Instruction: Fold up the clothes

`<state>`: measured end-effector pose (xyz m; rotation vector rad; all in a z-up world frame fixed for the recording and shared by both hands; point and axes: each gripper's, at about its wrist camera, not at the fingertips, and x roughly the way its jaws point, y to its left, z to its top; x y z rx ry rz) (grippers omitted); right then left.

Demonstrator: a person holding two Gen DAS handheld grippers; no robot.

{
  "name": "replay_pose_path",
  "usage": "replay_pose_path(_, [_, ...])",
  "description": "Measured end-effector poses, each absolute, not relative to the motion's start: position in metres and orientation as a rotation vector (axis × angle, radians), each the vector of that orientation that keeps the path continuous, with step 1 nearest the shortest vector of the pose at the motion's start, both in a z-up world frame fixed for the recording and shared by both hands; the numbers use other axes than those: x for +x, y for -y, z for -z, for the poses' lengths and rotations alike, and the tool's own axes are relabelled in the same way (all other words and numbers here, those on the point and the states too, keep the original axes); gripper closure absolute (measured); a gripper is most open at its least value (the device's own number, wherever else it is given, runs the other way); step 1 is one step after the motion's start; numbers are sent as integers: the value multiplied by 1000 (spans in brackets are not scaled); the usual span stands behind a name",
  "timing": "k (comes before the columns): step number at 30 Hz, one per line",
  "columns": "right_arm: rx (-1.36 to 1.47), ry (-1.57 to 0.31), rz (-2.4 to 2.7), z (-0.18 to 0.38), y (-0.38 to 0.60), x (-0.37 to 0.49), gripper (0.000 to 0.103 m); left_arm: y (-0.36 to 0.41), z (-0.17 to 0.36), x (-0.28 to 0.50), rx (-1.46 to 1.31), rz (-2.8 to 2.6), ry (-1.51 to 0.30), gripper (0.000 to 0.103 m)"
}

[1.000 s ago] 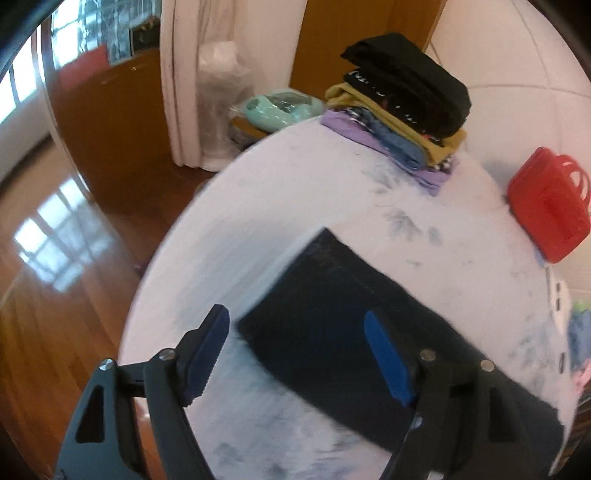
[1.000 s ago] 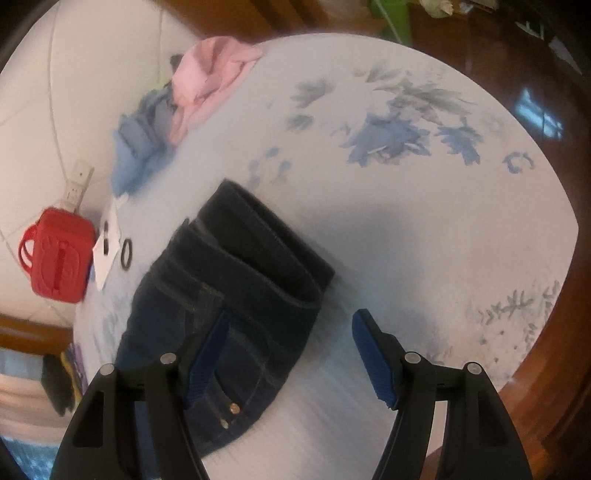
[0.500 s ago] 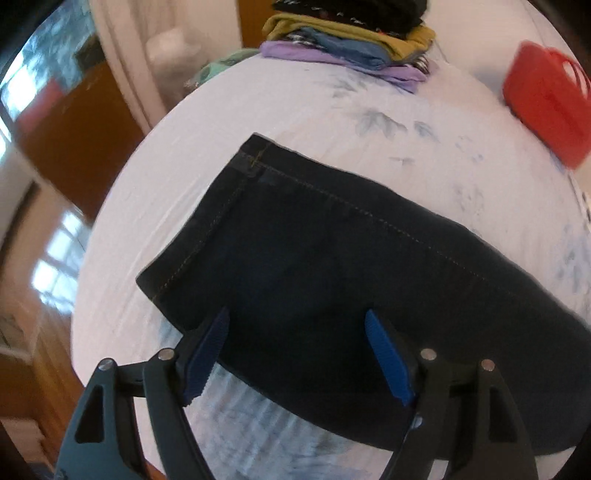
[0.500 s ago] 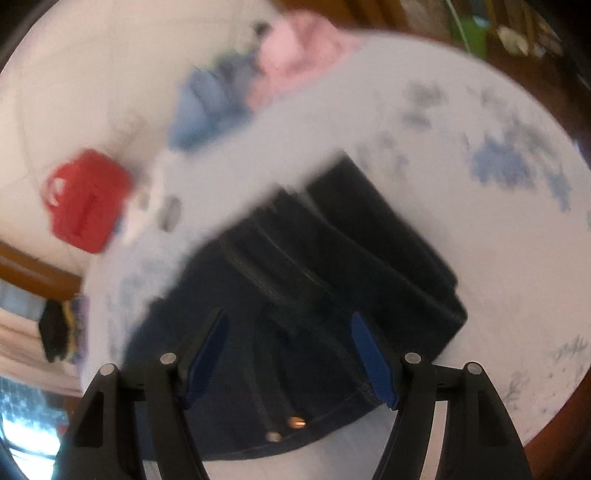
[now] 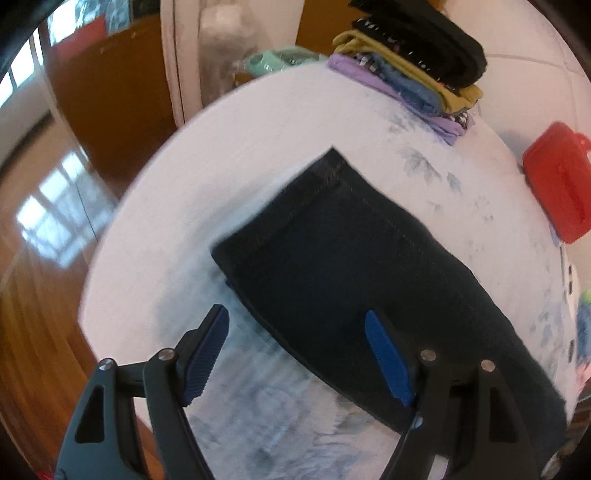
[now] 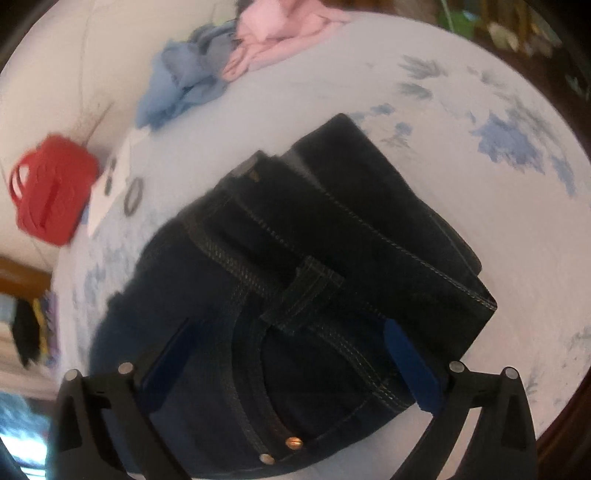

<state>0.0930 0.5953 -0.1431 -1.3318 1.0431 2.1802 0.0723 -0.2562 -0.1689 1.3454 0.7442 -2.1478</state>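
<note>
Dark blue jeans (image 5: 351,266) lie flat on the white floral tablecloth (image 5: 207,177). The left wrist view shows the leg hem end. My left gripper (image 5: 295,328) is open and empty, hovering over the near edge of the leg close to the hem. The right wrist view shows the waist end of the jeans (image 6: 303,280), with waistband, belt loop and rivets. My right gripper (image 6: 291,343) is open and empty, its jaws straddling the waistband area just above the fabric.
A stack of folded clothes (image 5: 410,62) sits at the table's far edge. A red plastic basket (image 5: 557,184) stands by the wall, also in the right wrist view (image 6: 51,192). Unfolded pink (image 6: 280,29) and blue (image 6: 181,85) garments lie beyond the waist. Wooden floor (image 5: 44,206) lies left.
Both grippers moved in over the jeans. The left gripper shifted toward the hem end. The right gripper came closer over the waistband. Both stayed open.
</note>
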Motion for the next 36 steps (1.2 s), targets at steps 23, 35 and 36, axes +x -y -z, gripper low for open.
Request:
replay_pose_path(23, [-1118,-1080,-2238,145,-617,133,20,236,178,59,1285,2202,-810,55])
replay_pose_path(35, [-1075,-963,-2284,147,-611,134,31,222,177,48,1301,2236,-771,80])
replay_pose_path(36, [-1073,-980,-2280,150,-614,137,37,221,178,47,1296,2236,-755,80])
